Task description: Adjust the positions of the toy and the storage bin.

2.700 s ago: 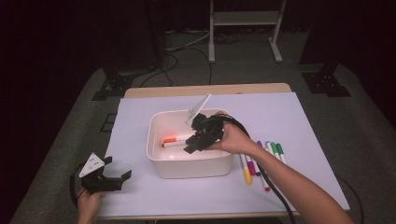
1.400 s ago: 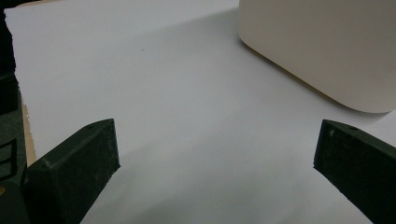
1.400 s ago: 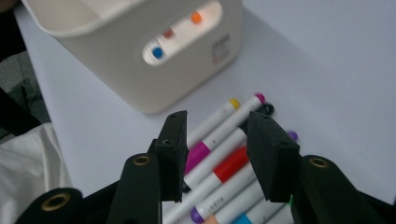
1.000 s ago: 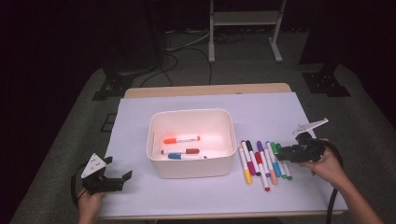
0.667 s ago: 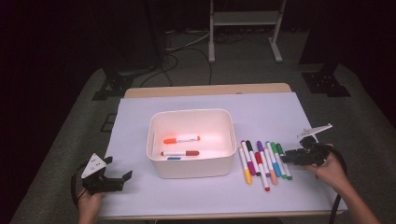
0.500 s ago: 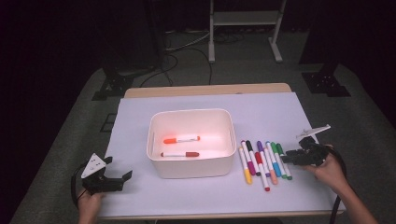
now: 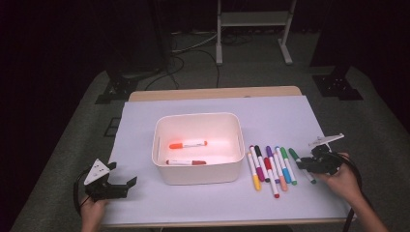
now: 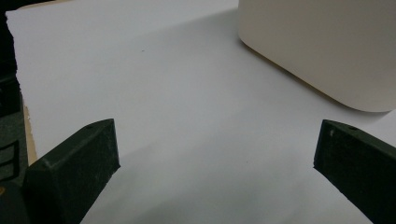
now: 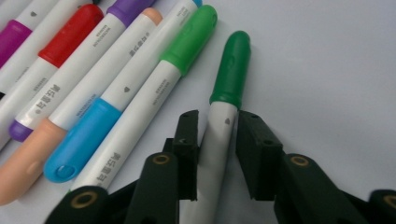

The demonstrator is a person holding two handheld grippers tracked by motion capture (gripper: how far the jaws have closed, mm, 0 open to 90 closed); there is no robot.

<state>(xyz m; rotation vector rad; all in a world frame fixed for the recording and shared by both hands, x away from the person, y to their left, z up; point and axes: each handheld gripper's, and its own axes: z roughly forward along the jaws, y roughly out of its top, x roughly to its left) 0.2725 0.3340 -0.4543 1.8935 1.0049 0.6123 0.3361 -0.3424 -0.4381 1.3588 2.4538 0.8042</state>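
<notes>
A row of several coloured markers [image 7: 269,164] lies on the white sheet, right of a white bin [image 7: 198,117]. An orange marker [image 7: 187,144] and a red marker [image 7: 186,162] rest inside the bin. My right gripper [image 7: 303,164] is down at the right end of the row. Its jaws have just been closing with the dark green marker [image 9: 231,65] between them, and the pads now touch its white barrel on both sides, so the right gripper [image 9: 217,126] is shut on it. The marker still lies flat on the sheet. My left gripper [image 7: 122,175] rests open at the front left, with bare sheet between the jaws of the left gripper [image 8: 215,154].
A light green marker [image 9: 187,42] and a blue-ended one [image 9: 79,140] lie close beside the gripped marker. The bin's rounded corner [image 8: 327,56] stands ahead and to the right of the left gripper. Beyond the table are dark floor, cables and a stand [image 7: 254,29].
The right hand left the bin, where a red marker now lies beside the orange one. It crossed to the marker row, sank a little, and closed its jaws around the dark green marker. The left gripper stayed put.
</notes>
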